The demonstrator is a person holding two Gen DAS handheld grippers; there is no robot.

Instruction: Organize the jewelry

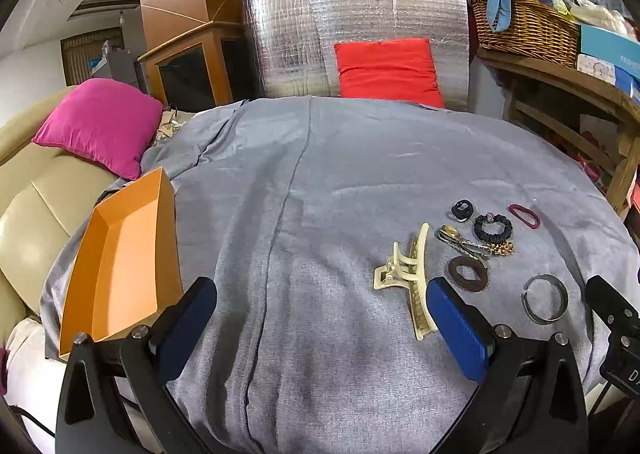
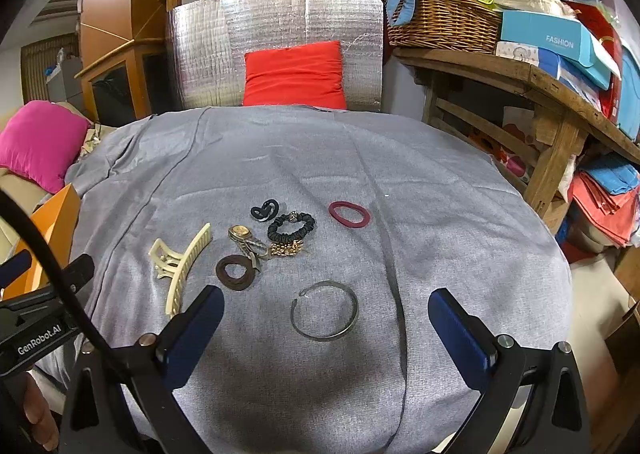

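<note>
Presently nothing is sorted: my left gripper (image 1: 322, 324) and right gripper (image 2: 326, 334) both gape empty; next, close on the grey metal bangle (image 2: 325, 310) for the orange cardboard tray (image 1: 120, 262).

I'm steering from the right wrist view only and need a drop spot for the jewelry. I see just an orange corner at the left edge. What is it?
Observer: An open orange box, at the left edge of the grey cloth.
Operator: Anything in it already?
Observer: No, its inside is bare.
Operator: Is the left gripper carrying something?
Observer: No, the left gripper has its jaws wide apart with nothing between them.
</note>
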